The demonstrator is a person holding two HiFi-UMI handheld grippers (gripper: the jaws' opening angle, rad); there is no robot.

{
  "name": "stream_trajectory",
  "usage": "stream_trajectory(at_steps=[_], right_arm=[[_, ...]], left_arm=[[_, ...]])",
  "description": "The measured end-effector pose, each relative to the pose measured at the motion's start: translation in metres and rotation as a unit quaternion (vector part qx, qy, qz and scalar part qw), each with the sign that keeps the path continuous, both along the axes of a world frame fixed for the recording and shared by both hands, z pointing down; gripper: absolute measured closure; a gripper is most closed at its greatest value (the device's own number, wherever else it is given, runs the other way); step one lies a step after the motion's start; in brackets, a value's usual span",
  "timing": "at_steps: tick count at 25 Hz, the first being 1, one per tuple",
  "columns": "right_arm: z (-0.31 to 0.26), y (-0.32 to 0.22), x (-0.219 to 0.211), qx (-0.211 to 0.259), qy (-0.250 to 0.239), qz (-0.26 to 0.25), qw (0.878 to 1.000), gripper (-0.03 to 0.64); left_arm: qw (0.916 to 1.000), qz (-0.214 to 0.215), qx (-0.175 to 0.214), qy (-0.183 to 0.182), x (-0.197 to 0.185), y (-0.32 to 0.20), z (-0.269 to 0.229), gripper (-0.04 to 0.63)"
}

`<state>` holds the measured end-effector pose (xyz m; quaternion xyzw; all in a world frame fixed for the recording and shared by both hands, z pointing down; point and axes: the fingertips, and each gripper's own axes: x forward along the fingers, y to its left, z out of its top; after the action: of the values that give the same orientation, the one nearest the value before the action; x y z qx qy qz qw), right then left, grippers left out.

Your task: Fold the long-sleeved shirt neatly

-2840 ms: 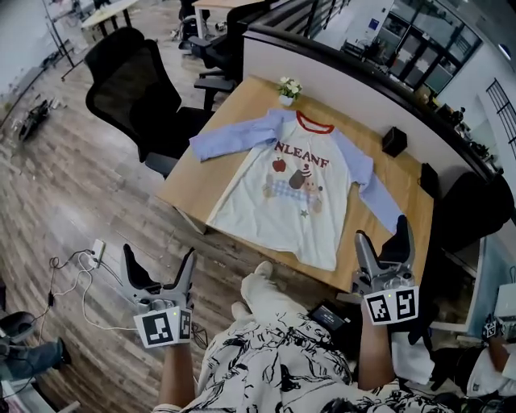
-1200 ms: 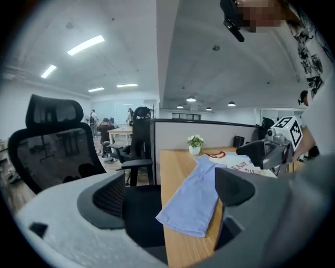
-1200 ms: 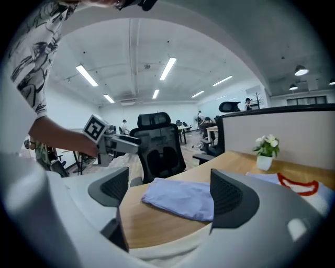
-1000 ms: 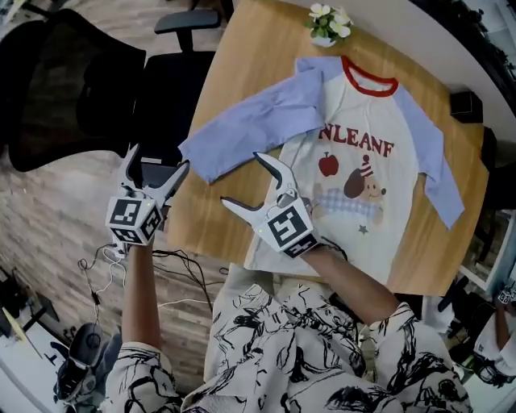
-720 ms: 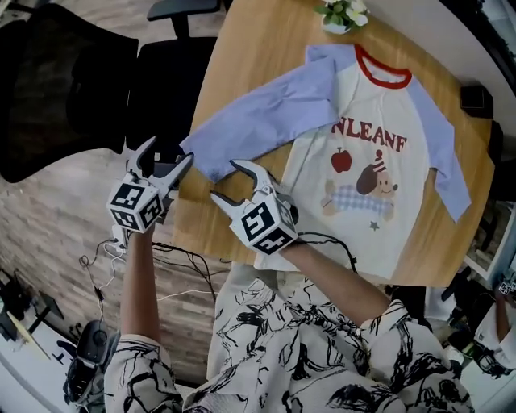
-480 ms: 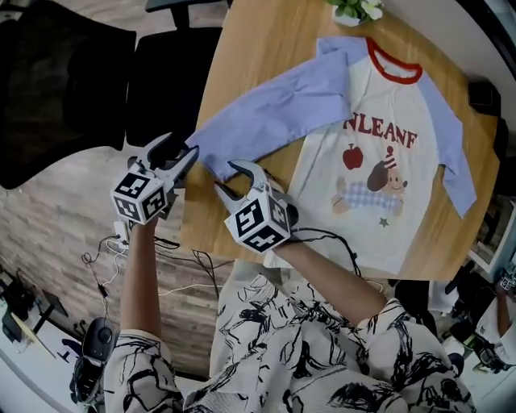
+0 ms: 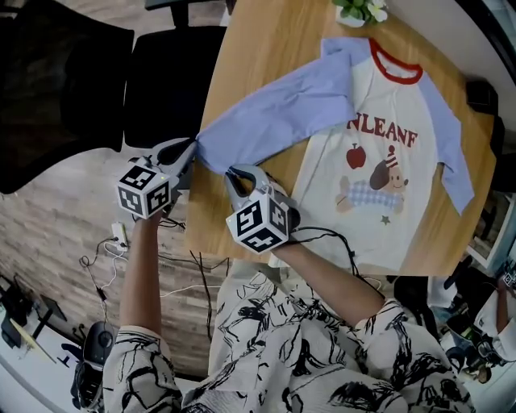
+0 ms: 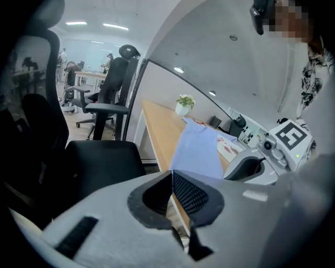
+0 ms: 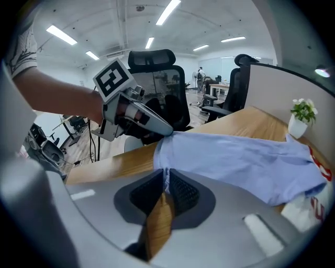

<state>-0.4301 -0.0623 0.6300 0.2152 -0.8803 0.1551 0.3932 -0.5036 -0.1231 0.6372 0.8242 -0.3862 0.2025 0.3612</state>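
A wooden surface [image 7: 242, 64] fills the middle of the head view, and a black chair [image 7: 72, 81] stands just off its left edge. The shirt [image 7: 379, 202] lies flat on the surface, front up, with its red collar toward the far end and a cream body printed with an apple and a dog. One blue sleeve [image 7: 274, 113] stretches out from the shoulder toward the surface's left edge, and its cuff ends at that edge. The left tongs [image 7: 190, 150] are together on the cuff's outer corner, the cloth starting right at their tips. The right tongs [image 7: 234, 173] sit just beside them at the cuff's near corner, closing with the cuff's edge pinched between the pads. A small potted plant [image 7: 359, 10] stands beyond the collar.
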Motion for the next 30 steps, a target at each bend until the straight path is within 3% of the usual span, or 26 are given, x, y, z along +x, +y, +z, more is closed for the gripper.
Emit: stream_trajectory(at_steps=[4, 9, 18, 23, 30], right_arm=[[-0.019, -0.009, -0.003, -0.002, -0.023, 0.018, 1.0, 0.572], [-0.089, -0.037, -0.01, -0.002, -0.095, 0.059, 0.994, 0.574], [-0.262, -0.107, -0.007, 0.051, -0.242, 0.12, 0.961, 0.574], [-0.325, -0.125, 0.028, 0.078, -0.293, 0.147, 0.941, 0.574], [-0.346, -0.14, 0.148, 0.109, -0.309, 0.222, 0.918, 0.574]], left_arm=[[0.9999, -0.007, 0.014, 0.001, -0.003, -0.009, -0.022, 0.581], [0.9979, -0.008, 0.064, 0.011, 0.0, -0.05, -0.103, 0.581], [0.979, -0.005, 0.2, 0.036, 0.03, -0.138, -0.297, 0.581], [0.9673, 0.049, 0.248, 0.024, 0.082, -0.159, -0.367, 0.581], [0.952, 0.121, 0.28, 0.019, 0.201, -0.169, -0.409, 0.581]])
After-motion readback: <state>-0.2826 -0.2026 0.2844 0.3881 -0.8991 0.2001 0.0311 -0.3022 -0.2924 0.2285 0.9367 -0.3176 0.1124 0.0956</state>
